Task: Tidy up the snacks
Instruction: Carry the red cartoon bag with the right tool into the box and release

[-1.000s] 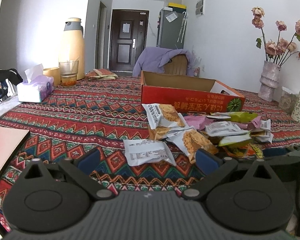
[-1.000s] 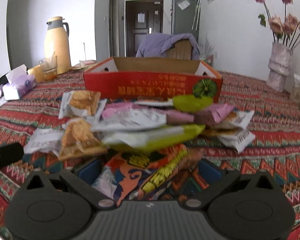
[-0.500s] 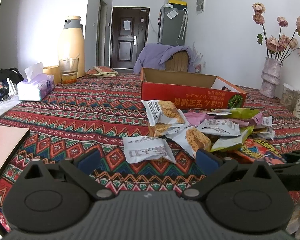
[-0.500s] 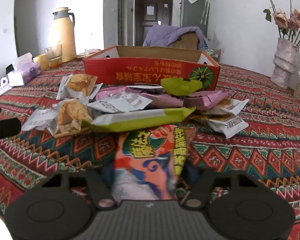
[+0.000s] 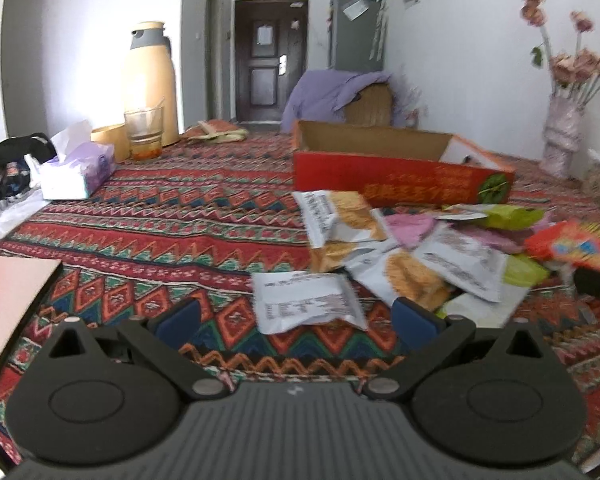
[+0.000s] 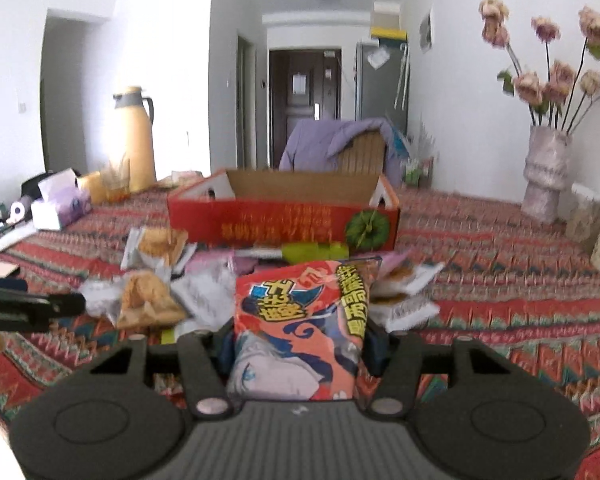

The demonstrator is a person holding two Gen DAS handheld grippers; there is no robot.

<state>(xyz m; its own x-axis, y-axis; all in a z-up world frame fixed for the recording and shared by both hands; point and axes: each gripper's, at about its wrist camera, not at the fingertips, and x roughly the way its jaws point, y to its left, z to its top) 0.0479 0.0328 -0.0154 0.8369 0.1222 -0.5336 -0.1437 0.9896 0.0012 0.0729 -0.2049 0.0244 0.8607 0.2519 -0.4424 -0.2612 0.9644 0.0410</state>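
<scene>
My right gripper is shut on an orange snack bag and holds it lifted above the snack pile, facing the open red cardboard box. The same bag shows at the right edge of the left wrist view. My left gripper is open and empty, low over the patterned cloth, just short of a white snack packet. Behind it lie several white, pink and green packets in front of the red box.
A yellow thermos, a glass and a tissue box stand at the back left. A vase of dried flowers stands at the back right. A pink board lies at the near left.
My right gripper closed on the orange bag and lifted it off the pile toward the box. The left gripper stayed open and shifted slightly left.
</scene>
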